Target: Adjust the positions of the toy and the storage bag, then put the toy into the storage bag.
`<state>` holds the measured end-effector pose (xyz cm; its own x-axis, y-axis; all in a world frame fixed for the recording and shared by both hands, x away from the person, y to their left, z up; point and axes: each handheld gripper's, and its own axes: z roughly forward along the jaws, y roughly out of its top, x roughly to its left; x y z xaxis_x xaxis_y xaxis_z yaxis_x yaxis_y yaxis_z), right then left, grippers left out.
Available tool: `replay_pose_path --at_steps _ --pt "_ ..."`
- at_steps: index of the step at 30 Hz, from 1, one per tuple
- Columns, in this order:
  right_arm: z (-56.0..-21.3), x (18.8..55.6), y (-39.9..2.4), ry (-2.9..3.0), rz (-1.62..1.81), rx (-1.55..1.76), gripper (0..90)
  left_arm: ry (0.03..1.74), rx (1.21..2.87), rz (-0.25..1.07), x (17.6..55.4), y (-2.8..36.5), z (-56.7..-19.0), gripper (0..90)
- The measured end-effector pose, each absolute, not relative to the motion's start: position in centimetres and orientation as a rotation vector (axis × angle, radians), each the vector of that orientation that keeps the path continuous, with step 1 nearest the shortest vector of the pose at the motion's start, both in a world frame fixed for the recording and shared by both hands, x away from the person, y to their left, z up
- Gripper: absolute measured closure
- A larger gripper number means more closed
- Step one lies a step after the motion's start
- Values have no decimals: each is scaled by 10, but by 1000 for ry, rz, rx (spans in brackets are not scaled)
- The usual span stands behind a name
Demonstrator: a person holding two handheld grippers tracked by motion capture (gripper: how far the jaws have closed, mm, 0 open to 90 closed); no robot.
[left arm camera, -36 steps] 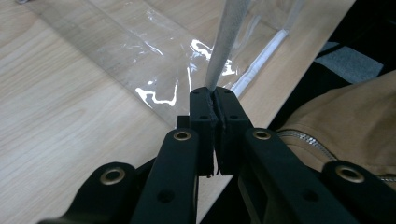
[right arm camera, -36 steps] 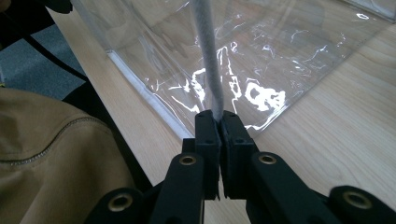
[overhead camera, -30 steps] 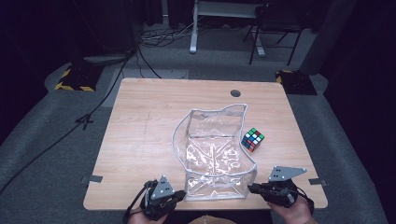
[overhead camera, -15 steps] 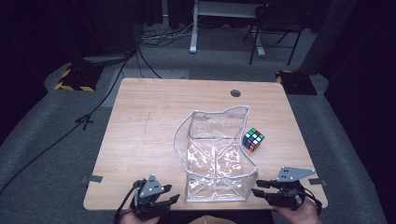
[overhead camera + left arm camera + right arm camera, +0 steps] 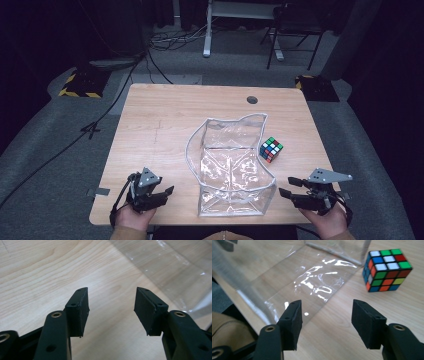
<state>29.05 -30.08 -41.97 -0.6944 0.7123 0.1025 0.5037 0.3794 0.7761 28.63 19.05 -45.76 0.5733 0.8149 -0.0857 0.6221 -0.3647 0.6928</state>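
The high view showed a clear plastic box-shaped bag with grey-white piped edges (image 5: pixel 232 167) standing open-topped on the light wooden table (image 5: pixel 160 125), toward the near edge and a little right of centre. Just beside its right side, apart from it, sat a multicoloured puzzle cube (image 5: pixel 270 149).

The left gripper (image 5: pixel 162 192) rested at the near-left corner of the table, held in the person's left hand (image 5: pixel 132 217), its jaws spread apart and pointing toward the bag with nothing between them. In the left gripper view the black pads (image 5: pixel 81 306) framed bare wood, and the bag's clear wall (image 5: pixel 175 272) lay ahead to the right.

The right gripper (image 5: pixel 287 187) sat near the bag's near-right corner in the right hand (image 5: pixel 325 217), its jaws likewise wide apart and empty. The right gripper view showed the bag's glossy side (image 5: pixel 307 277) ahead and the cube (image 5: pixel 387 270) off to the right.

Beyond the table lay grey carpet (image 5: pixel 60 150) with black cables (image 5: pixel 95 127).
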Motion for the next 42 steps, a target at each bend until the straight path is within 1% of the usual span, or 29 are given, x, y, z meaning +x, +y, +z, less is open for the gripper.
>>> replay_pose_path --at_steps 4,6,11,17,18,20,23,25,26,27,28,29,30,34,42 --pt "-416 301 -305 2354 1200 1104 377 1159 2117 368 300 195 -464 446" --pt "-415 303 -306 2347 1197 1111 375 1165 2126 376 307 196 -468 445" --pt "-413 323 -311 2335 1179 1155 344 1174 2140 388 315 199 -474 442" --pt "-416 349 -315 2321 1143 1185 333 1207 2133 385 323 208 -484 424" --pt "-418 358 -314 2316 1121 1197 315 1210 2134 391 324 209 -485 418" --pt "-419 362 -314 2307 1107 1203 298 1214 2130 387 326 211 -487 418" --pt "-422 374 -310 2301 1070 1192 286 1227 2148 377 329 213 -491 415" --pt "-423 384 -307 2296 1032 1164 282 1215 2145 391 330 213 -493 411" --pt "-425 394 -305 2307 1015 1166 278 1215 2140 393 331 213 -494 411" --pt "-425 394 -305 2307 1015 1166 278 1211 2134 393 331 213 -495 411" --pt "-427 405 -304 2318 1007 1180 274 1203 2135 406 331 214 -495 400" --pt "-427 405 -304 2318 1007 1180 274 1192 2132 415 330 214 -497 400" --pt "-429 414 -303 2329 1014 1179 259 1165 2126 441 329 214 -500 381" --pt "-432 425 -295 2364 995 1174 245 1152 2111 444 330 215 -502 354" --pt "-436 440 -283 2379 998 1156 238 1149 2111 438 329 214 -502 336"
